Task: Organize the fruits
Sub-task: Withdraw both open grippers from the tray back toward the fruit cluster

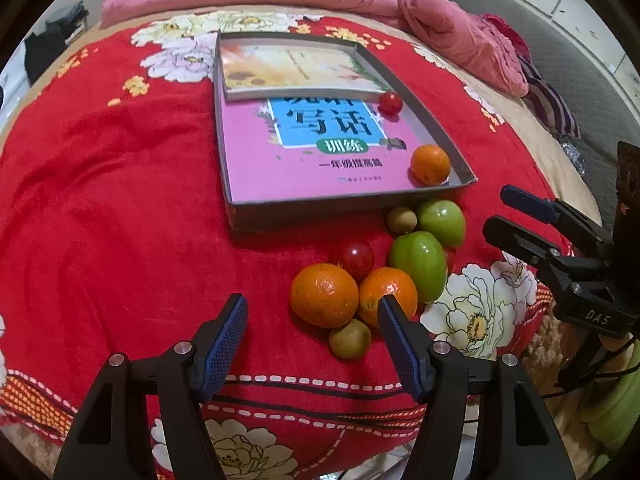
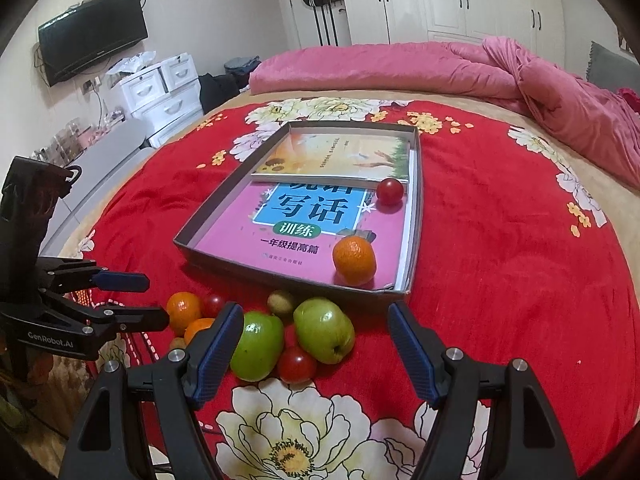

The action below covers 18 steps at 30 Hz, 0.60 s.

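Note:
A grey tray [image 1: 340, 202] lined with books lies on the red floral blanket and holds one orange [image 1: 430, 164] and one cherry tomato [image 1: 390, 103]. In front of it is a loose pile: two oranges [image 1: 324, 295], two green apples [image 1: 420, 266], a tomato [image 1: 354, 258] and two kiwis [image 1: 350, 339]. My left gripper [image 1: 312, 301] hovers open just above the near oranges, holding nothing. My right gripper [image 2: 314, 312] is open and empty over the green apples [image 2: 324, 330], with another tomato [image 2: 296, 364] below it. Each gripper shows at the edge of the other's view.
A crumpled pink quilt [image 2: 540, 92] lies along the far side of the bed. White drawers [image 2: 160, 92] and a wall television [image 2: 92, 34] stand at the left. The blanket's near edge [image 1: 304, 420] drops off just below the fruit pile.

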Motion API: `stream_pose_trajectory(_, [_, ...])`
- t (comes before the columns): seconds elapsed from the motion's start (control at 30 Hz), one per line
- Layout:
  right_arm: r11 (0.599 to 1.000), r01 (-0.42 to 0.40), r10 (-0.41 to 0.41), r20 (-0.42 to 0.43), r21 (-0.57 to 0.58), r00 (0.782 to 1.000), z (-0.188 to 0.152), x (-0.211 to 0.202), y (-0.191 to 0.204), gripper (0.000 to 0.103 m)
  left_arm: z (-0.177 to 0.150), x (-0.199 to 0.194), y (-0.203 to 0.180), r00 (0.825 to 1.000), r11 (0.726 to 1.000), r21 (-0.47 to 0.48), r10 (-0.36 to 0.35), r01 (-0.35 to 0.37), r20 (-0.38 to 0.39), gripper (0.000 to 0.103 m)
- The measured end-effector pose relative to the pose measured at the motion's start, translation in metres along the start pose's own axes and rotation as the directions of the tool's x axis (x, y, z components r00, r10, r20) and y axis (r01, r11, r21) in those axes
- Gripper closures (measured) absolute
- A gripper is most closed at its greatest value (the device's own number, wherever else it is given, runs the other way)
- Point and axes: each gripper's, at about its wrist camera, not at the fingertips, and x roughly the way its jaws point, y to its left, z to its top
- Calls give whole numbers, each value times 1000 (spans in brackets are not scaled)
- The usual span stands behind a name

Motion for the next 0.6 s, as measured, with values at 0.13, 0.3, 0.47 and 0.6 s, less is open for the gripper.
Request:
stream_pose_trajectory(0.13, [1000,4,-4,-5,-2,1000,0,2,0,29,1,6,2,1000,1000,-13,-24,24,-9,34])
stream_pose_trajectory(0.3, [1000,5,-5,-22,-1,1000,-2,6,-1,29,2,13,8,996,995,-46,-88,87,-22,34])
stream_pose_trajectory(0.47, [1000,4,-4,-36,-7,999,-3,12,-1,29,4,19,15,989,986,-91,-143,139,-36,45])
stream_pose_trajectory(0.6, [1000,13,-13,-60,0,998,-3,20,-3,29,6,23,18,984,979,-118,-175,169,-43,46])
